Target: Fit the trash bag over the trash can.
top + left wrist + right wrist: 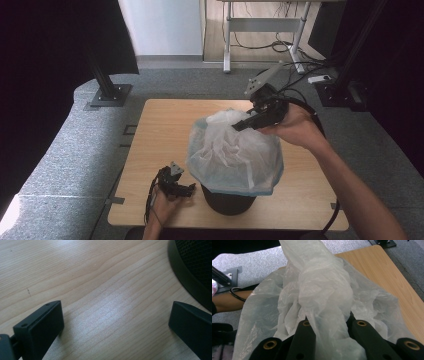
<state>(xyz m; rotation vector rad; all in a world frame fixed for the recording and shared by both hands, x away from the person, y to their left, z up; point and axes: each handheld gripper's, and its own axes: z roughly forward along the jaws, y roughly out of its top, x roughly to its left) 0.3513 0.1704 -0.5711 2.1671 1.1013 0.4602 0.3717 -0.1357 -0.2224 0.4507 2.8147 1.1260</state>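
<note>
Right claw [239,126] clenched on white bag [235,152] bunched over black bin [227,202]; left claw [186,190] released on bare tabletop [150,150] beside the bin, near the front edge.

Bag [235,150] over bin [227,202] on table [150,150]

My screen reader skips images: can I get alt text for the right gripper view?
The right tongs are shut on a bunched fold of a thin white plastic bag, which billows ahead of them. Behind it lie a light wooden table and grey carpet.
</note>
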